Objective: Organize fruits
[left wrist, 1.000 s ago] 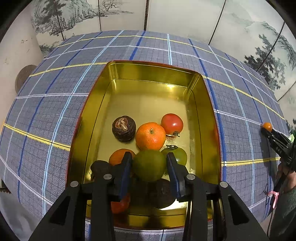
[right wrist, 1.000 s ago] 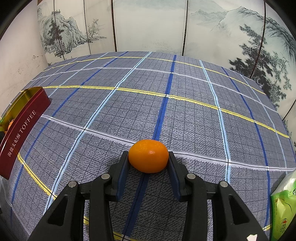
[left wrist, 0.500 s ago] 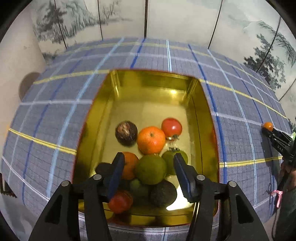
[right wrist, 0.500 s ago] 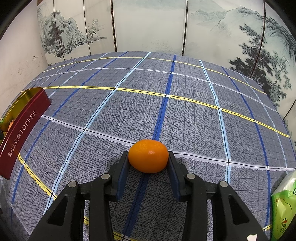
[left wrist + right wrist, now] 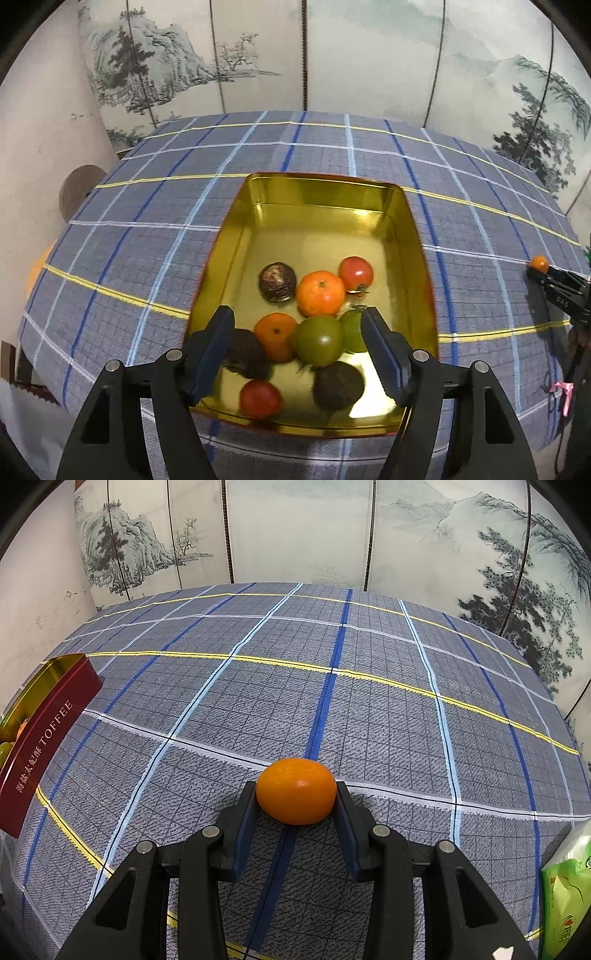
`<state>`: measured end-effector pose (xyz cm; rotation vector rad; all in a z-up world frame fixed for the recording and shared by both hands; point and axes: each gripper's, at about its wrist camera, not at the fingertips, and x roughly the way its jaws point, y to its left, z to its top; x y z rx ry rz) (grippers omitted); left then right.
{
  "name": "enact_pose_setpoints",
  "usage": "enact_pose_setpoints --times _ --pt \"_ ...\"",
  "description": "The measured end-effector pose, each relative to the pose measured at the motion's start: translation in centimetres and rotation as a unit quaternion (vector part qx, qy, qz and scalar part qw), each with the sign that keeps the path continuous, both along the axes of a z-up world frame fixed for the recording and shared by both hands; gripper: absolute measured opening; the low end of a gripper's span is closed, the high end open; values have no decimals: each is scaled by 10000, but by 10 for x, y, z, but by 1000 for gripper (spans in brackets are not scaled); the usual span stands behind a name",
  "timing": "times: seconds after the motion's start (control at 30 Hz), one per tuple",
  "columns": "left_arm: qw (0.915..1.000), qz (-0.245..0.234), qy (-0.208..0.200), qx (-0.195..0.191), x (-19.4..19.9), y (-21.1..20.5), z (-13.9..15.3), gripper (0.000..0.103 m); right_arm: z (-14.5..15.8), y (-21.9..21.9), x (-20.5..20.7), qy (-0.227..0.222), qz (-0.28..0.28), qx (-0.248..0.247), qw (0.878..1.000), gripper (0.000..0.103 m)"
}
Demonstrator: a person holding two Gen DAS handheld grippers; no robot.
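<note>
The left tongs (image 5: 298,346) were opening above the gold tin (image 5: 417,236), clear of the green fruit (image 5: 319,339) lying between them. The right tongs (image 5: 296,812) gripped a small orange (image 5: 296,791) over the bench (image 5: 369,716).

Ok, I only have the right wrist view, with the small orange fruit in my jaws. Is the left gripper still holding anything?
Observer: No. The left gripper is opening above the tin, pads clear of the green fruit below.
Operator: How full is the tin?
Observer: Nine fruits, bunched at its near end; the far half is bare.
Operator: Any oranges inside?
Observer: Two, the larger orange beside a red tomato.
</note>
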<state>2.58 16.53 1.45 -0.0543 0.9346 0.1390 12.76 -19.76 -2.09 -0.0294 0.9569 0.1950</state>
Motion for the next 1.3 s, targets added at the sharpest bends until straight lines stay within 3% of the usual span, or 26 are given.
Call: enact_pose_setpoints --times 0.47,0.7,0.9,1.3 --pt "9992 402 -74 -34 -16 22 -8 71 0 0 0 21 -16 -5 10000 37" --pt "9993 376 21 -22 -21 24 -14 71 0 1 2 53 -78 -18 10000 37" --pt "9988 406 41 -258 -26 28 -16 71 1 3 3 117 -162 -44 9998 37" --pt "9990 411 45 -176 -30 29 -15 71 4 7 4 261 -355 -149 9989 36"
